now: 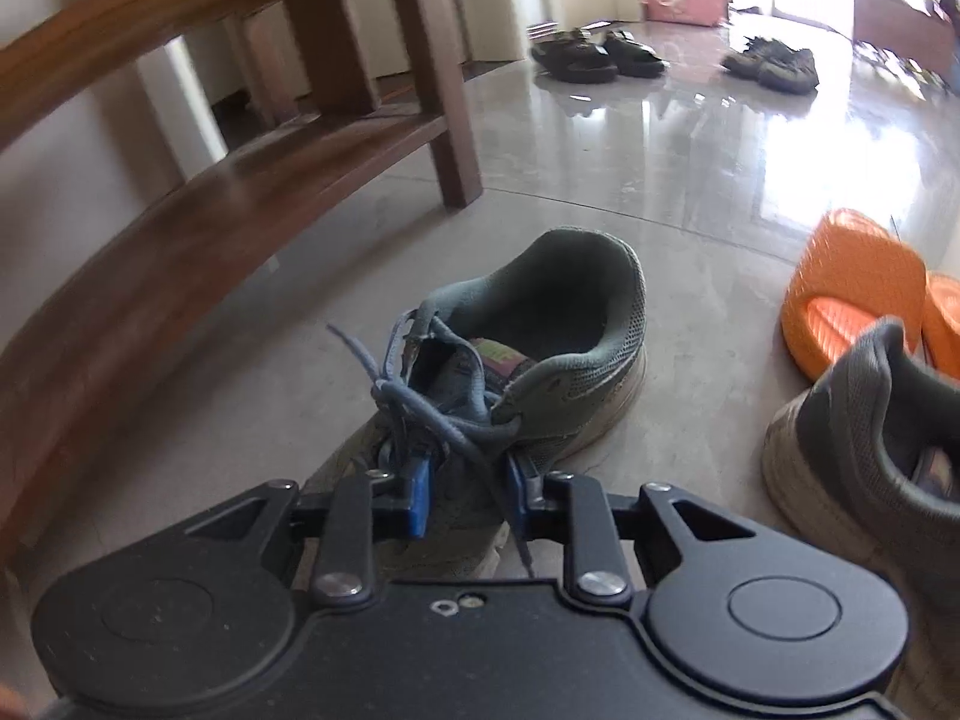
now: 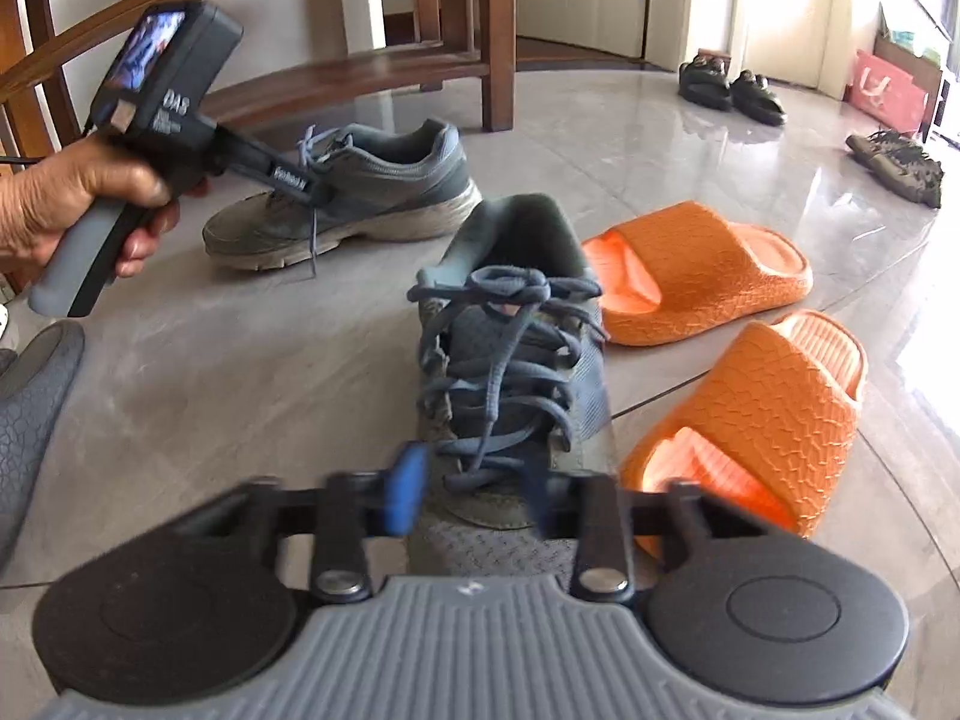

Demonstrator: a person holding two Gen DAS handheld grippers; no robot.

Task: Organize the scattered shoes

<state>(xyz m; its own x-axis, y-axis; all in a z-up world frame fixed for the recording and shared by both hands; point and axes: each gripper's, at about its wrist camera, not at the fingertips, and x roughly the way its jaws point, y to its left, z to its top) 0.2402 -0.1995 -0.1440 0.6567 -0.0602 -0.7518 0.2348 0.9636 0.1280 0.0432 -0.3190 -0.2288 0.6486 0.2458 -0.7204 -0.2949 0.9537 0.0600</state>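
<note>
On floor by wooden bench (image 1: 252, 222): my left gripper (image 1: 465, 495) pinches far sneaker's (image 1: 540, 360) laces; right gripper (image 2: 474, 495) clamps near sneaker's (image 2: 516, 360) tongue, toe toward me.

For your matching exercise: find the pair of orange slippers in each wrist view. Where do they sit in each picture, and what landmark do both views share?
Left wrist view: the orange slippers sit at the right edge, partly cut off behind a grey sneaker's heel.
Right wrist view: the orange slippers lie right of centre, beside the laced grey sneaker.
Shared landmark: the wooden bench leg.
</note>
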